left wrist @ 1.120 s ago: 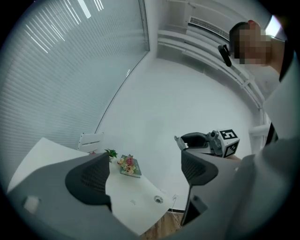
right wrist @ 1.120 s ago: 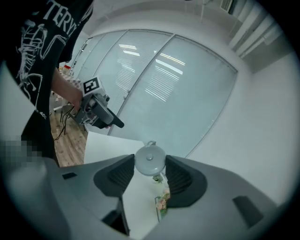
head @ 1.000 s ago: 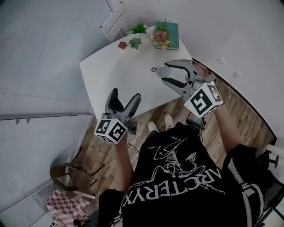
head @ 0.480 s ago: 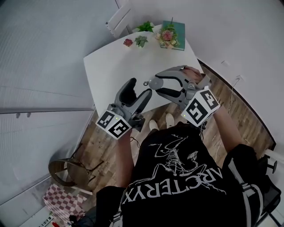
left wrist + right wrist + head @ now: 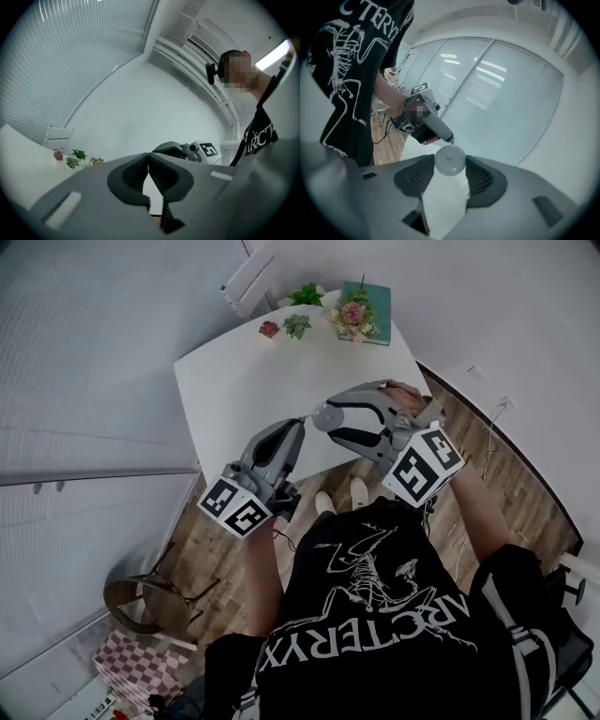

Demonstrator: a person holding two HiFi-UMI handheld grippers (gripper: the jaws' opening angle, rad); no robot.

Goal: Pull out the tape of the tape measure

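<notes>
A round grey tape measure [image 5: 325,415] sits between the jaws of my right gripper [image 5: 323,416], which is shut on it above the white table's [image 5: 234,381] near edge. The right gripper view shows its disc [image 5: 449,161] pressed between both pads. My left gripper [image 5: 298,424] points at it from the left, tips against the case where the tape's small end ring was. Its jaws have just been closing and now meet in the left gripper view [image 5: 148,154]; the ring is hidden at the tips. In the right gripper view the left gripper [image 5: 451,139] touches the case's top.
Small potted plants [image 5: 298,326] and a teal book with flowers [image 5: 356,313] stand at the table's far end. A chair [image 5: 141,601] and a checkered cushion [image 5: 131,667] are on the wooden floor at lower left. My body fills the lower middle.
The left gripper rose toward the tape measure and shut its jaws where the end ring showed. The right gripper brought the tape measure down and left toward it, then held still.
</notes>
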